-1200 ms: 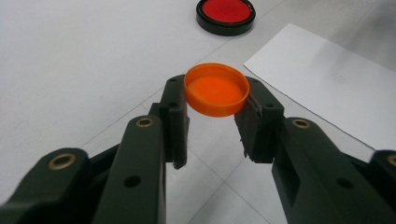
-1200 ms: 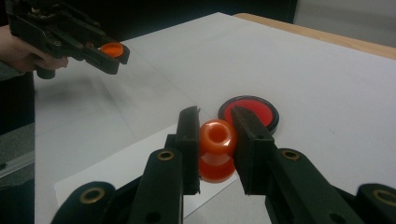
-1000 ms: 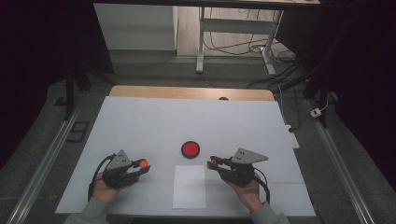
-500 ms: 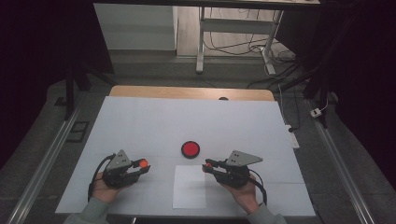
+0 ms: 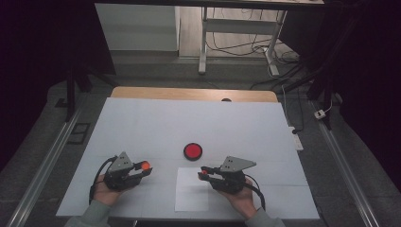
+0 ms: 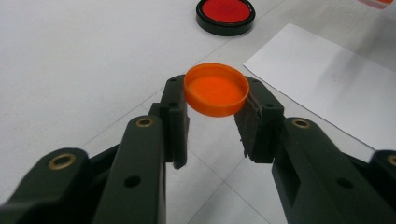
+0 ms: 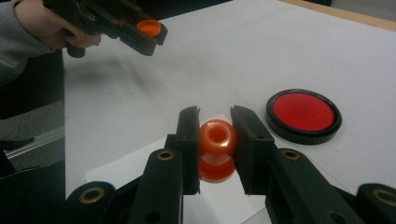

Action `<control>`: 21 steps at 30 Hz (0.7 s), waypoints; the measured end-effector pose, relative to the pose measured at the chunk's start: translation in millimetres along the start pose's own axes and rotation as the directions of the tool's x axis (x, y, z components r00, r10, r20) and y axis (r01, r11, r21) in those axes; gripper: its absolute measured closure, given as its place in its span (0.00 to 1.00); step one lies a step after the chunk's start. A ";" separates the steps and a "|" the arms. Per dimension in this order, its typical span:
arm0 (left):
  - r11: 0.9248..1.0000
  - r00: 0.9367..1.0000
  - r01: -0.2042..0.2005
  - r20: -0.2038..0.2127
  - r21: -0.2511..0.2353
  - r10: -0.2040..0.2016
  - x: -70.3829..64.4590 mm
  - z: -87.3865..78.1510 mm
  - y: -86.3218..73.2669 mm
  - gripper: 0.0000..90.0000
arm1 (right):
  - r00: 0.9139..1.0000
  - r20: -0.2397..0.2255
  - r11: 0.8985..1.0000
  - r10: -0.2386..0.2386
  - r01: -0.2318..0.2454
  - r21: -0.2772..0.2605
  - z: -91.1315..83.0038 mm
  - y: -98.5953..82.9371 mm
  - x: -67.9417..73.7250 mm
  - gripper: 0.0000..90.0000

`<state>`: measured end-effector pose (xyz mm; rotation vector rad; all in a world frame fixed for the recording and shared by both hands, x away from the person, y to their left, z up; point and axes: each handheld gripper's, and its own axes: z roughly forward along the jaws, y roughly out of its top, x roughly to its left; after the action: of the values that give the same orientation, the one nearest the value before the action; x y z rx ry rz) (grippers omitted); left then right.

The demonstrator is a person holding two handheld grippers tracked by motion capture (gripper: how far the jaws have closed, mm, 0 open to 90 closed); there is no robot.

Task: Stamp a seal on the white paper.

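My left gripper [image 6: 215, 95] is shut on an orange cap [image 6: 216, 88], held open side up above the white table; the high view shows this gripper [image 5: 144, 166] at the lower left. My right gripper [image 7: 216, 135] is shut on a small orange spool-shaped piece [image 7: 217, 149] with a hole in its top, held over a white sheet of paper [image 5: 191, 189]; the high view shows that gripper [image 5: 204, 172] at lower centre right. A round red ink pad in a black rim [image 5: 193, 151] lies on the table between and beyond both grippers.
The white table cover [image 5: 189, 123] reaches back to a wooden edge [image 5: 194, 93]. Metal rails [image 5: 42, 168] run along both sides. A white table frame [image 5: 203, 38] and cables on the floor lie beyond the far edge.
The right gripper has moved left with the orange piece, from beside the paper to over its upper right part. The left gripper has stayed where it was.
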<state>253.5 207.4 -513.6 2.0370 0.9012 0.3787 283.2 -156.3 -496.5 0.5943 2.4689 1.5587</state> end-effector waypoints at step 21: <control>1.000 1.000 0.000 0.001 0.004 0.000 0.3 0.8 0.1 0.72 | 0.999 -0.041 0.998 -0.034 0.036 0.051 19.7 -2.4 11.2 0.80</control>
<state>254.3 207.2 -514.0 2.0406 0.9018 0.3762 279.2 -136.3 -506.5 0.5295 2.5416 1.5129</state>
